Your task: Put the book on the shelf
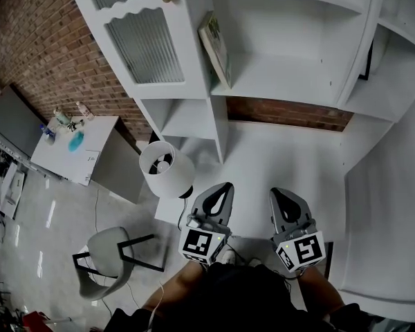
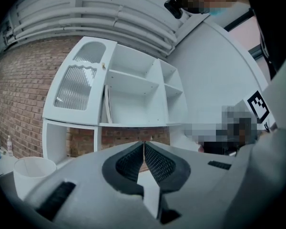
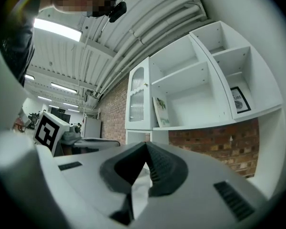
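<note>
Left gripper (image 1: pixel 224 187) and right gripper (image 1: pixel 278 193), side by side, jaws closed on nothing. The book (image 1: pixel 215 48) stands well ahead of both, leaning against the left wall of the shelf (image 1: pixel 283 78).

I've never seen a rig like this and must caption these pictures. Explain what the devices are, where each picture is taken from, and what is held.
There is no robot: a person holds a two-jaw tool in each hand, the left tool and the right tool. The marker cubes are parts of them. One picture comes from a camera on the person's head, looking steeply down; the other two come from cameras riding on each tool, looking along its jaws. Both tools are shut, with nothing between the jaws. Ahead stands a white shelf, where a book leans against a compartment's left wall. A white lamp stands nearby.
</note>
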### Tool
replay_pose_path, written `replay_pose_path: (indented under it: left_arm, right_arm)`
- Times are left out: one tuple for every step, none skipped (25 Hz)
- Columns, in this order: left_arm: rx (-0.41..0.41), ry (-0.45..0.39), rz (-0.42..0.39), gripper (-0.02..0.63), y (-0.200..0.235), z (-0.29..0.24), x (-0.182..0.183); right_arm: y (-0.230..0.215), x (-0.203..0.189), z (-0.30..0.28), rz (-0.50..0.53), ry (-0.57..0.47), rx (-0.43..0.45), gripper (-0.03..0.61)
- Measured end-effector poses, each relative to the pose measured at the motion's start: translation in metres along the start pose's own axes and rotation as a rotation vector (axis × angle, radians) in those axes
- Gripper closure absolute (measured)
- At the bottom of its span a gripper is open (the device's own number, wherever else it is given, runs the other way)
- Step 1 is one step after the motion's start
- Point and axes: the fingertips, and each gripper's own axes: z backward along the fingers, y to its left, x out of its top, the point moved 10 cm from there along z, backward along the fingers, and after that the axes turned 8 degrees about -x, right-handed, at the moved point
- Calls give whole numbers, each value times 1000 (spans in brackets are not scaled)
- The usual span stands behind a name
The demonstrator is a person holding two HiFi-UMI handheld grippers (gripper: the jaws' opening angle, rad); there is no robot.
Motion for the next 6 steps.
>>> replay_pose_path:
  left_arm:
    - [2,2,2,595,-3,3,-2]
    - [4,4,5,595,-5,6,-4]
    - [6,6,9,595,-8,10,-7]
    - [6,8,14,595,-11,13,-10]
    - [5,10,19,595,-14,16,-13]
    - [4,13,25,595,-17,19,-16]
  right_arm:
    - [1,-2,3,-4,5,2,551]
    - [1,-5,7,-7,11,4,551]
    - [2,-8,10,-5,17,4,549]
    - [3,-11,13,4,24,3,550]
    - [3,-14,16,16,31,1,550]
    - [4,-17,19,30,38,-3,549]
